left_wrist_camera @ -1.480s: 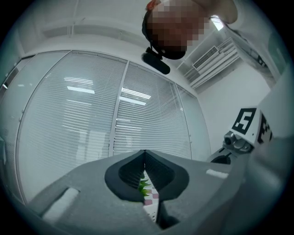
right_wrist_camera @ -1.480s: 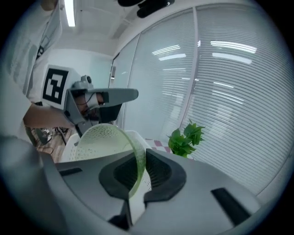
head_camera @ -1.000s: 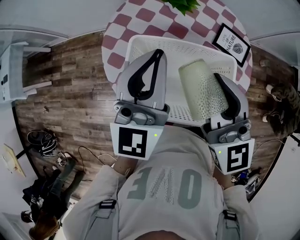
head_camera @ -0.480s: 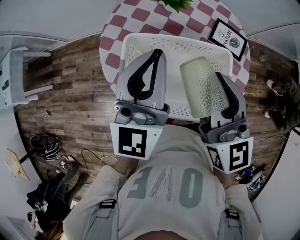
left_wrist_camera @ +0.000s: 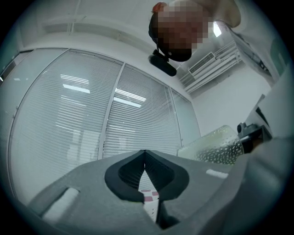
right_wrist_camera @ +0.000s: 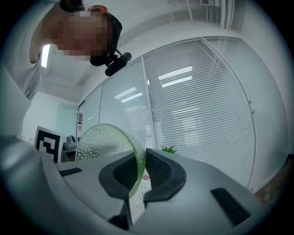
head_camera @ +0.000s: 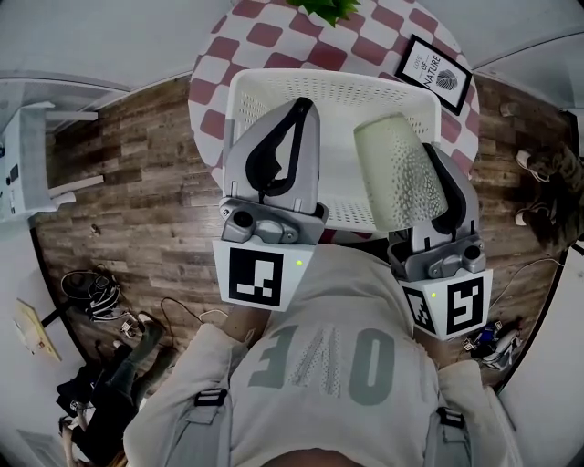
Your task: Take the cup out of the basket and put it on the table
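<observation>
A pale green dimpled cup (head_camera: 394, 173) hangs mouth-up above the right half of the white perforated basket (head_camera: 274, 87). My right gripper (head_camera: 427, 162) is shut on its wall; in the right gripper view the cup's rim (right_wrist_camera: 137, 167) is pinched between the dark pads (right_wrist_camera: 158, 172). My left gripper (head_camera: 301, 108) hovers over the basket's left half, shut with nothing in it (left_wrist_camera: 144, 155). In the left gripper view the cup (left_wrist_camera: 213, 146) shows at the right. The basket stands on a round red-and-white checkered table (head_camera: 260, 32).
A framed picture (head_camera: 435, 71) lies on the table at the back right and a green plant (head_camera: 324, 9) at the far edge. Wooden floor (head_camera: 137, 182) surrounds the table, with cables (head_camera: 91, 287) at the left and white furniture (head_camera: 27, 155) beyond.
The basket and table have slid slightly left in the head view. The cup stays pinched in my right gripper, and both grippers have hardly moved.
</observation>
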`<state>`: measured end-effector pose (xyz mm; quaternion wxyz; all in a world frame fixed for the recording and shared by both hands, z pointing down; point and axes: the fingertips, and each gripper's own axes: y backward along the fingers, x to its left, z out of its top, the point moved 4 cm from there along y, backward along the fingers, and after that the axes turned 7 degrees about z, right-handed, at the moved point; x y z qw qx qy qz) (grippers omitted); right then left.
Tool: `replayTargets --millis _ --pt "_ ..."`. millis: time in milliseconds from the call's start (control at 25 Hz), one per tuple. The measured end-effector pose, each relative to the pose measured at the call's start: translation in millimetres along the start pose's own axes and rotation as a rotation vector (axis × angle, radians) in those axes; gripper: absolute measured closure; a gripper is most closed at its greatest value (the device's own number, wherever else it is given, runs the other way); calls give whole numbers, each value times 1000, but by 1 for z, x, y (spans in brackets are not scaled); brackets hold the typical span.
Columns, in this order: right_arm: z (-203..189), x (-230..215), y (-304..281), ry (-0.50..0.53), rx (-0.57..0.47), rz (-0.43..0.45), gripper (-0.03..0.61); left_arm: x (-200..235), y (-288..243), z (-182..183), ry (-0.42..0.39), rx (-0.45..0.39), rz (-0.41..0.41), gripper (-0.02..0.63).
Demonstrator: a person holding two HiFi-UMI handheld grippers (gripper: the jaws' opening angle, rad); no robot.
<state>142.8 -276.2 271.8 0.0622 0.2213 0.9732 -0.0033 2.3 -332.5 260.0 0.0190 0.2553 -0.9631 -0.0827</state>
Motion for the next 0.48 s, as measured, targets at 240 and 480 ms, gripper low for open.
replayTargets --millis 240,480 --pt "0 -9 10 0 3 -28 555 -10 -5 -1 -1 -3 -18 609" --pt "-1 -14 12 -16 18 -35 555 -13 -6 2 0 -3 -22 609"
